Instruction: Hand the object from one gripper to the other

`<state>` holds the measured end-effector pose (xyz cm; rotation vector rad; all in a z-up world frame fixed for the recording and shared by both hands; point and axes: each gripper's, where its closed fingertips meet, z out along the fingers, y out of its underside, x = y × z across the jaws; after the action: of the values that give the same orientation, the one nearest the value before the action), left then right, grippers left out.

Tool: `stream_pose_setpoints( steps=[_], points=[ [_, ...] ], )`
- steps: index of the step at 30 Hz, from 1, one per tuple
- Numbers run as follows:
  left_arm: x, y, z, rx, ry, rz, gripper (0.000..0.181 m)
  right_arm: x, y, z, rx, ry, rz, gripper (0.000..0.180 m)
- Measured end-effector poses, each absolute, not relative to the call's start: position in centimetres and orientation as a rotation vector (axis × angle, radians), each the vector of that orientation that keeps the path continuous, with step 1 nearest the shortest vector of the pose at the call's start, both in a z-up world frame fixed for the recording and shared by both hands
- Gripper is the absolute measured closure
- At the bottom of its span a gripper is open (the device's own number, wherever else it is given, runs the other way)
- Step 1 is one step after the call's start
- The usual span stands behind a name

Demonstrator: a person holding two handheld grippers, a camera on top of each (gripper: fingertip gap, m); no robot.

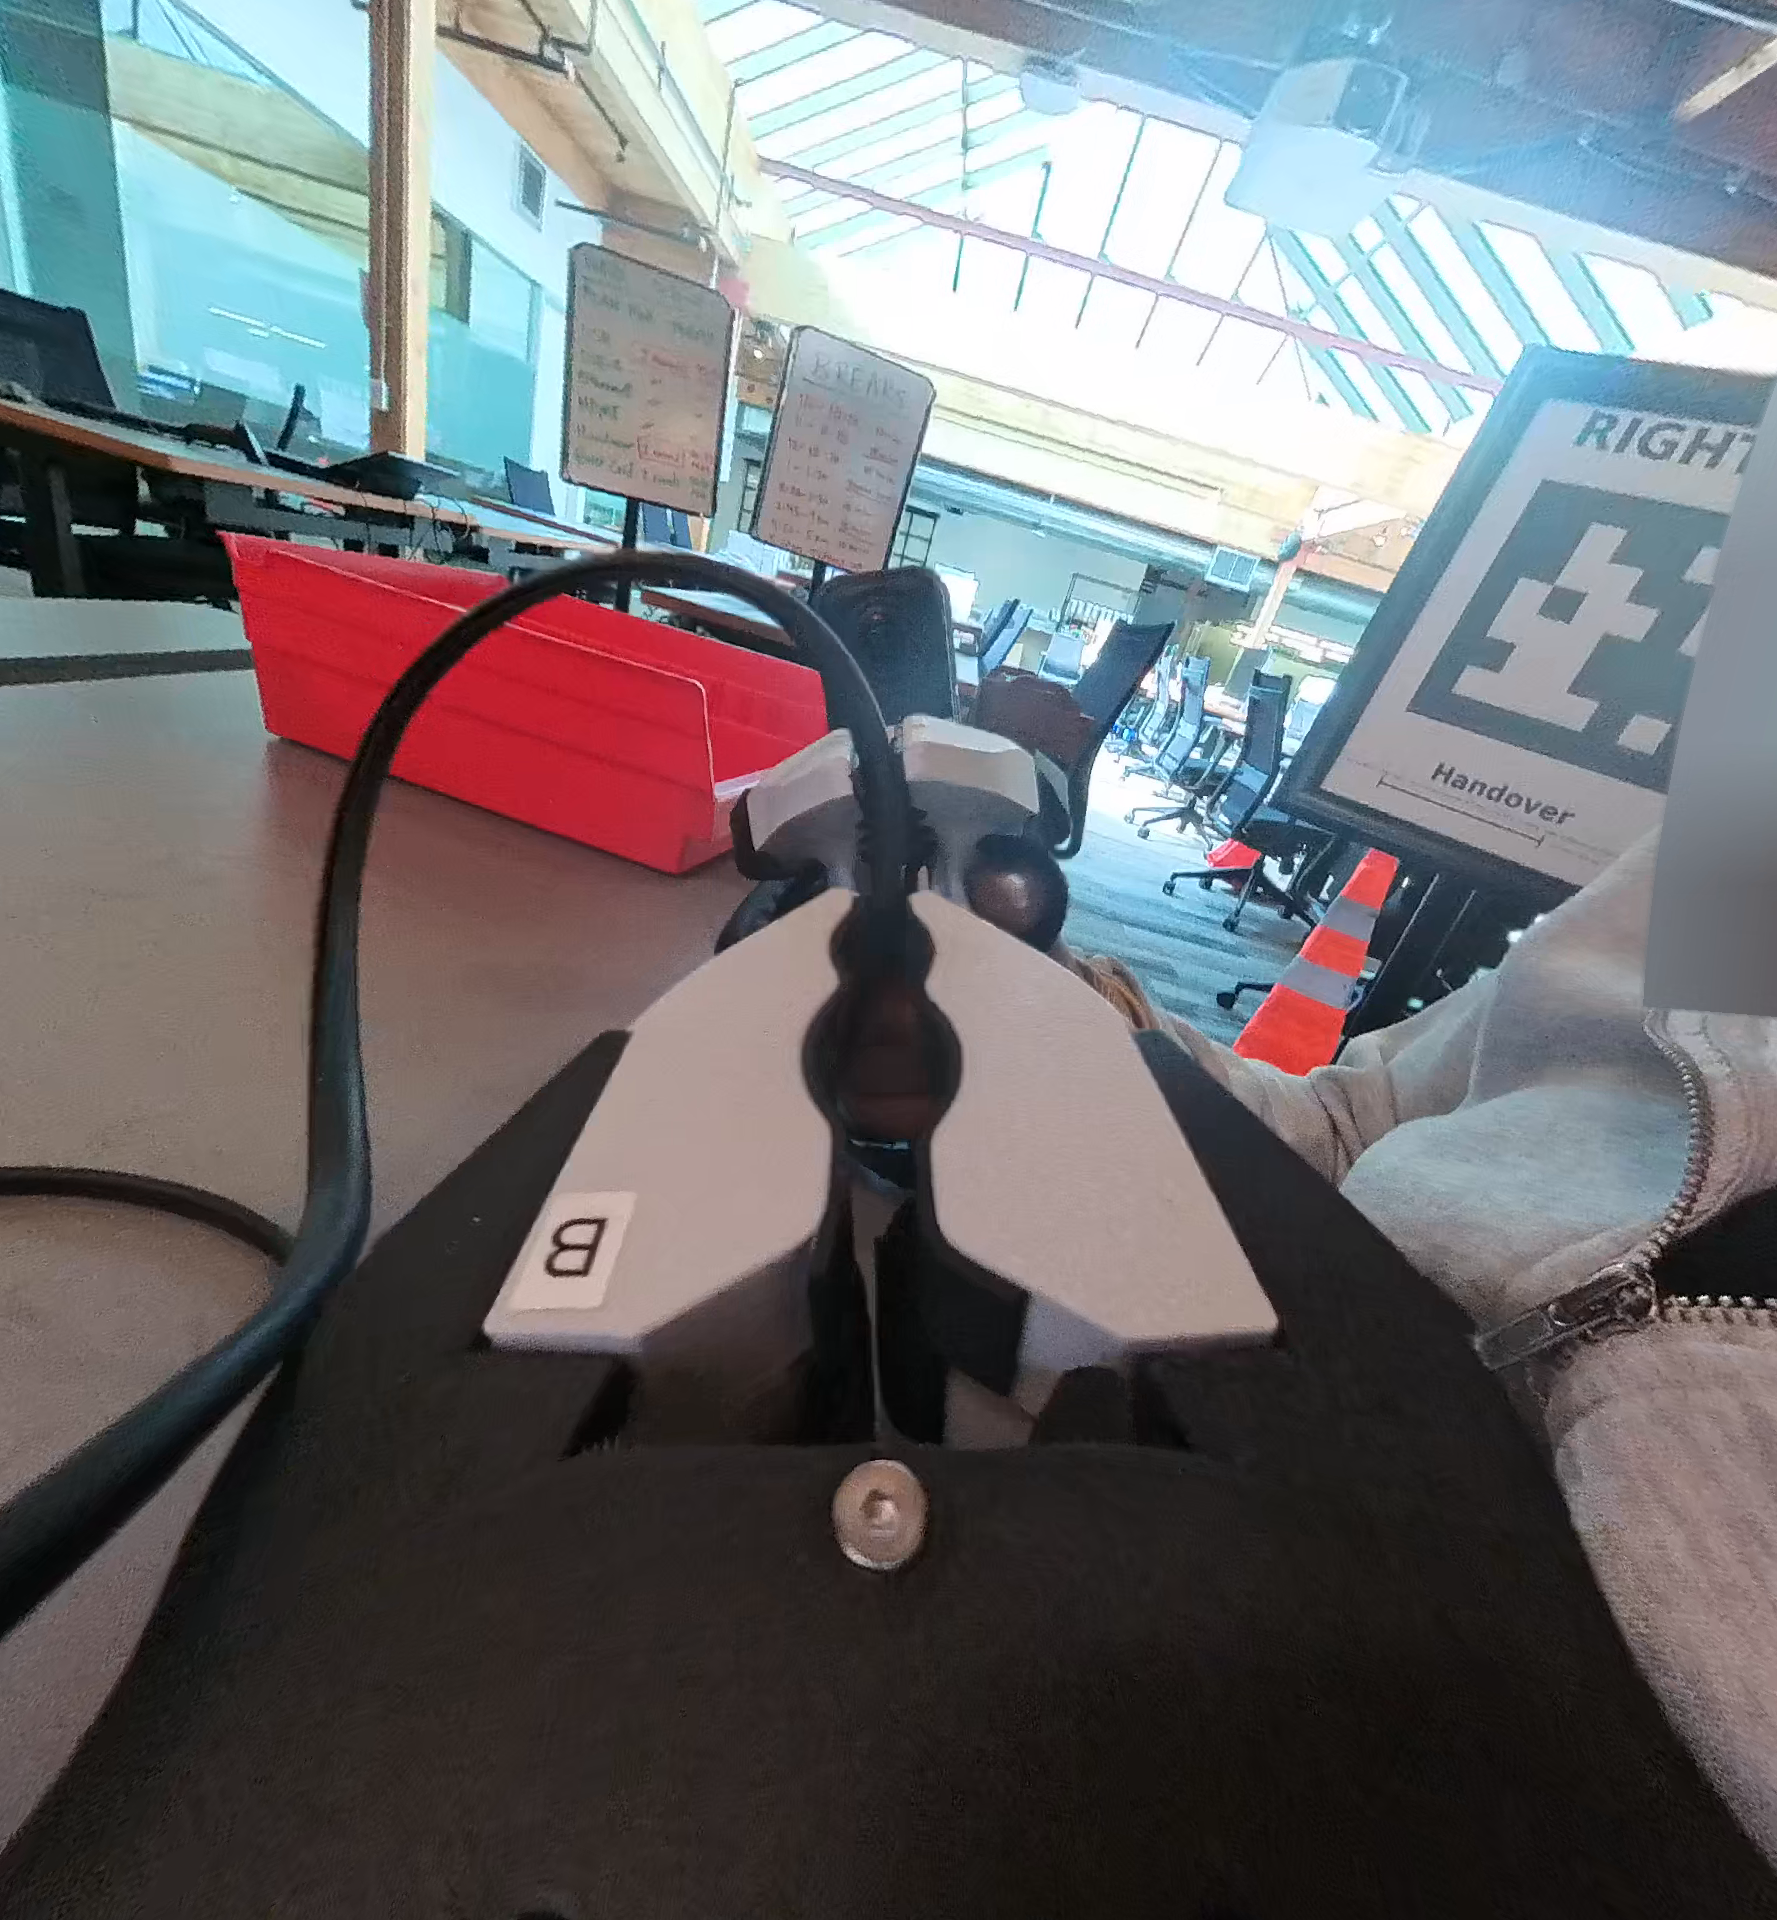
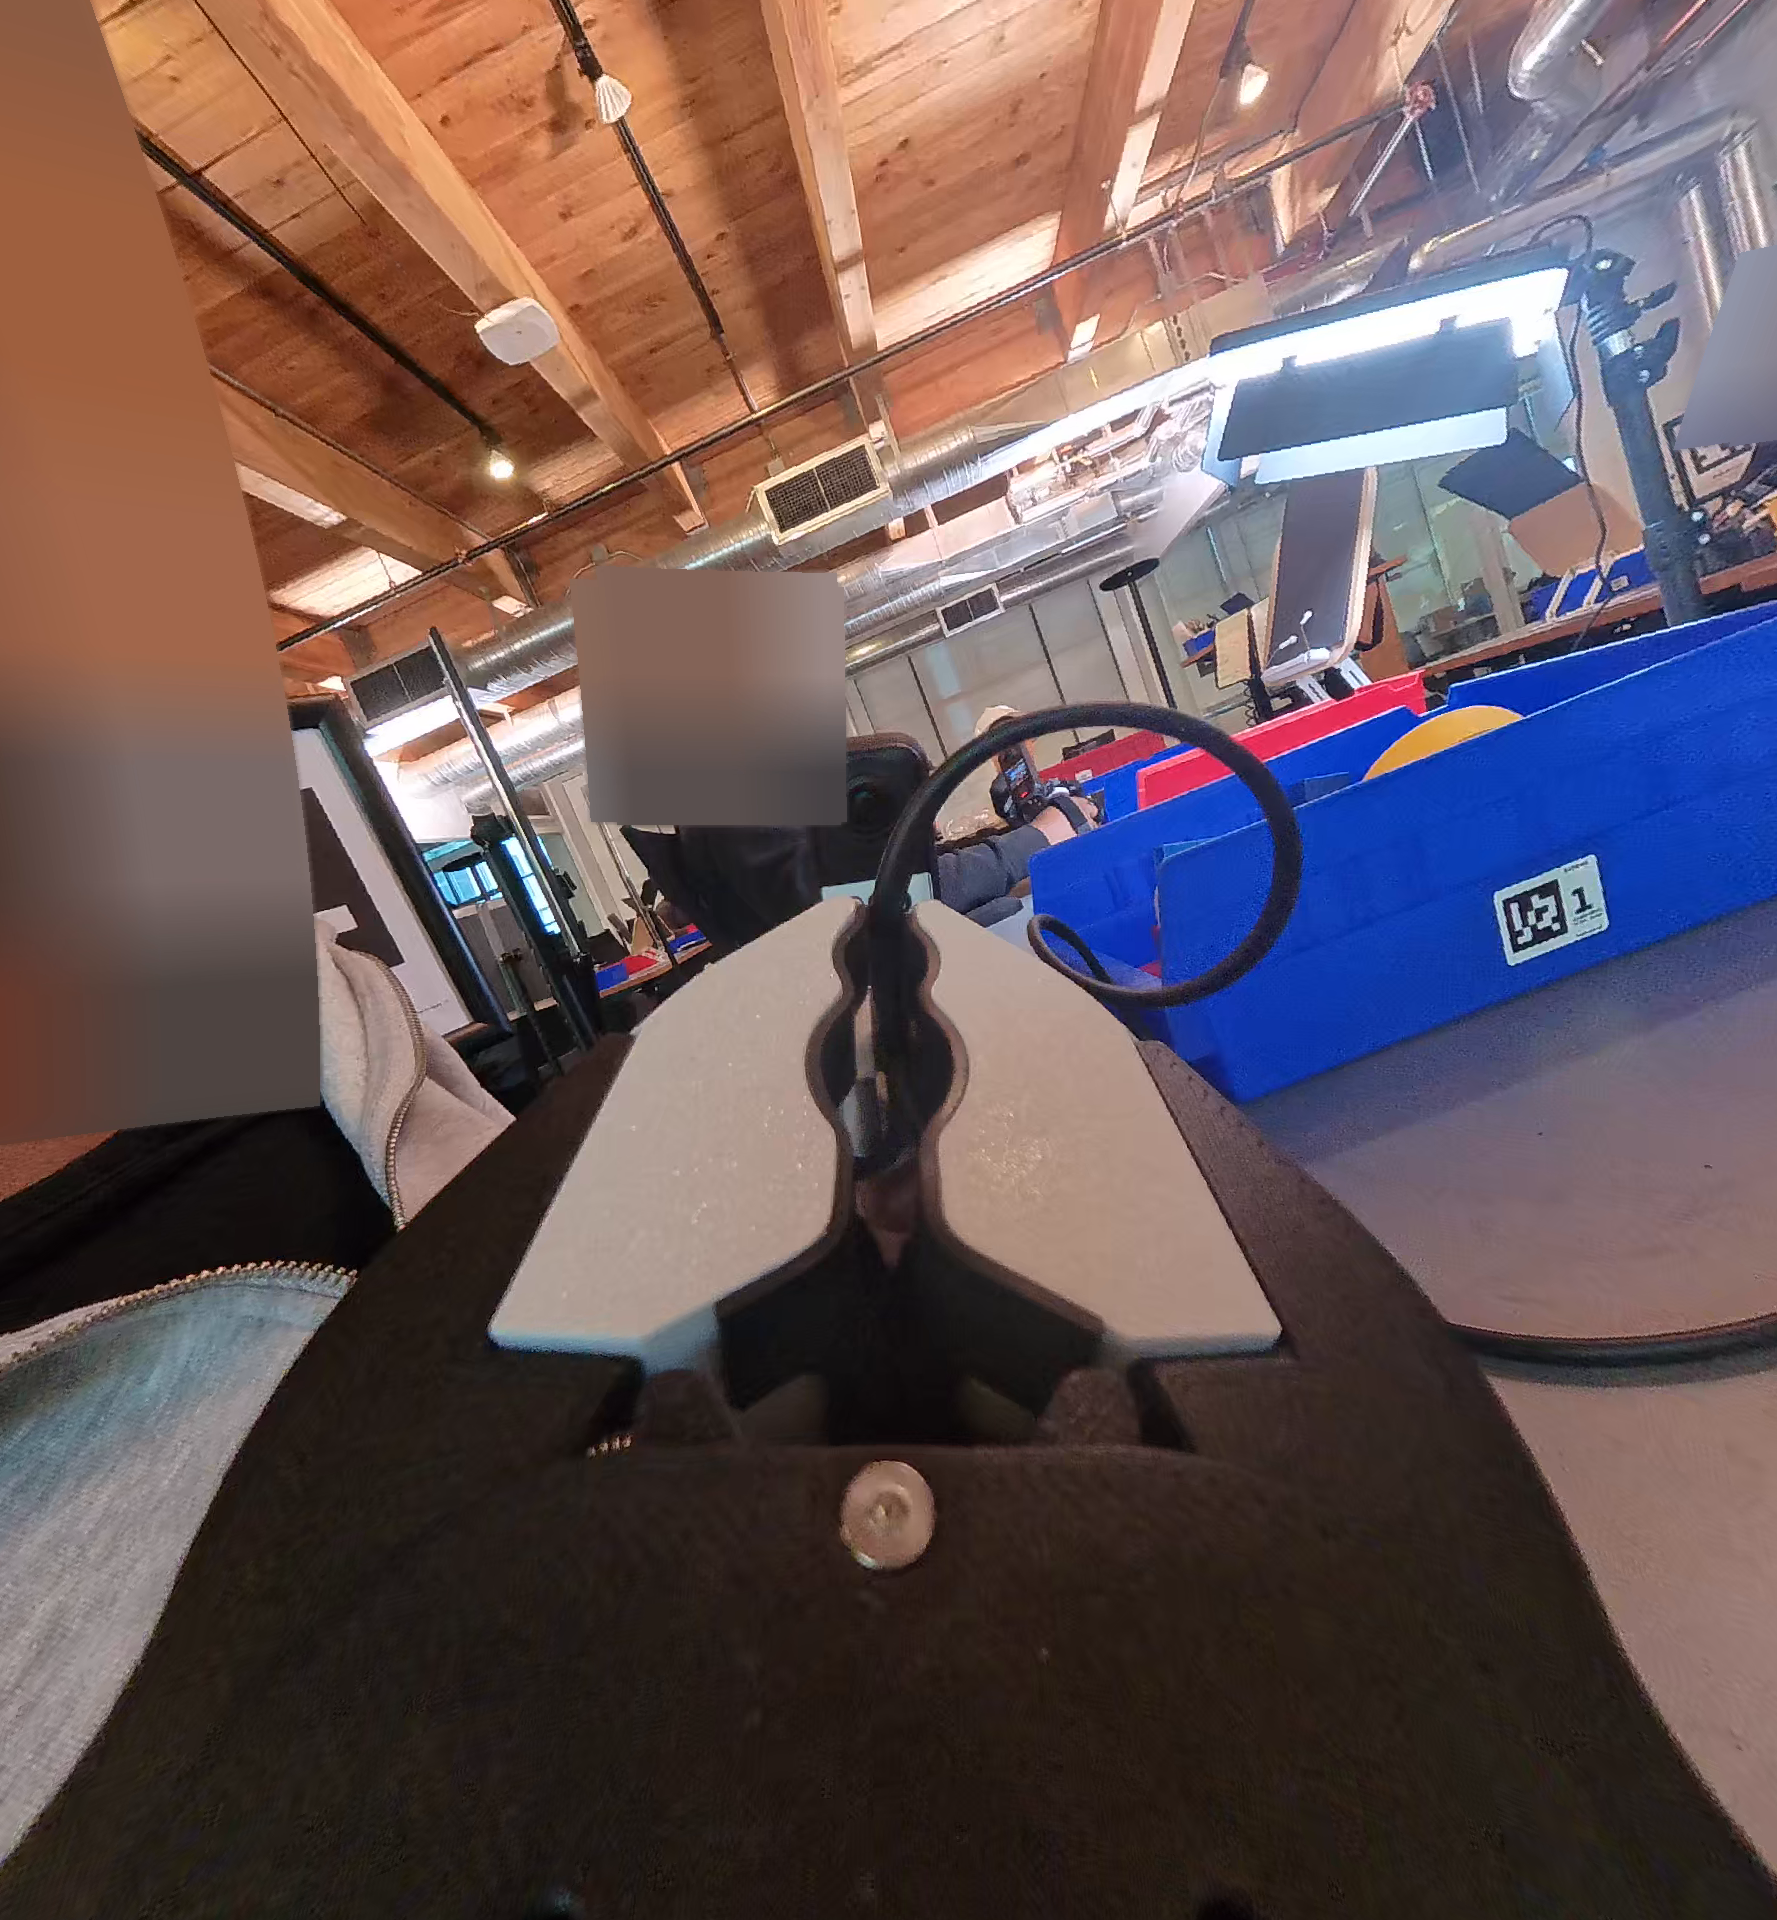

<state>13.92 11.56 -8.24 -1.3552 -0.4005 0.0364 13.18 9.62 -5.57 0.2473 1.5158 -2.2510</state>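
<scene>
Cable, thin and black, is the thing passing between the two grippers, and both are clamped on the same short stretch of it. In the left wrist view, the left gripper has its two grey fingers closed together, with the cable pinched in the notched gap between them. From that pinch the cable rises in a high arch, curves down to the left and trails across the grey table toward the bottom left corner. Directly ahead, tip to tip with the left gripper, the right gripper faces back and is closed on the cable just beyond. A red bin sits on the table behind them. A person's grey zipped sleeve fills the right side. In the right wrist view, the right gripper is also closed, its grey fingers squeezing the cable end in their notched gap. Above the tips, the cable loops to the right in a circle in front of a blue bin that stands on the table.
</scene>
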Motion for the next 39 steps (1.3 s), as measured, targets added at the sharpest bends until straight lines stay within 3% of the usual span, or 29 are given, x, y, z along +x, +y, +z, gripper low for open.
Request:
stream_pose_setpoints(
  steps=[3,9,14,17,19,22,26,33,39],
  points=[
    [14.1,11.5,-8.0,-1.335,-0.398,-0.012,0.177,13.0,9.6,-5.5,0.266,1.502,-2.251,0.173],
    [14.2,9.6,-5.6,-1.112,-0.409,-0.171,0.177,13.6,8.5,-6.4,0.283,1.525,-2.138,0.145],
    [14.3,9.1,-5.0,-1.051,-0.403,-0.218,0.178,15.6,7.0,-8.3,0.196,1.685,-1.966,0.151],
    [14.4,9.3,-4.9,-1.051,-0.394,-0.225,0.177,15.9,7.2,-8.2,0.150,1.692,-1.985,0.176],
    [14.0,9.1,-4.9,-1.042,-0.421,-0.206,0.175,15.5,7.5,-8.0,0.152,1.691,-2.020,0.176],
    [13.7,9.3,-5.3,-1.067,-0.443,-0.180,0.156,14.7,8.2,-7.1,0.185,1.621,-2.093,0.176],
    [14.4,11.1,-7.0,-1.234,-0.421,-0.156,0.153,13.4,9.6,-5.5,0.249,1.444,-2.179,0.176],
    [14.5,12.0,-8.2,-1.342,-0.399,-0.072,0.176,13.8,9.2,-5.8,0.226,1.496,-2.178,0.176],
    [14.1,10.0,-6.0,-1.133,-0.424,-0.184,0.177,13.1,9.3,-5.7,0.288,1.461,-2.184,0.160]
  ],
)
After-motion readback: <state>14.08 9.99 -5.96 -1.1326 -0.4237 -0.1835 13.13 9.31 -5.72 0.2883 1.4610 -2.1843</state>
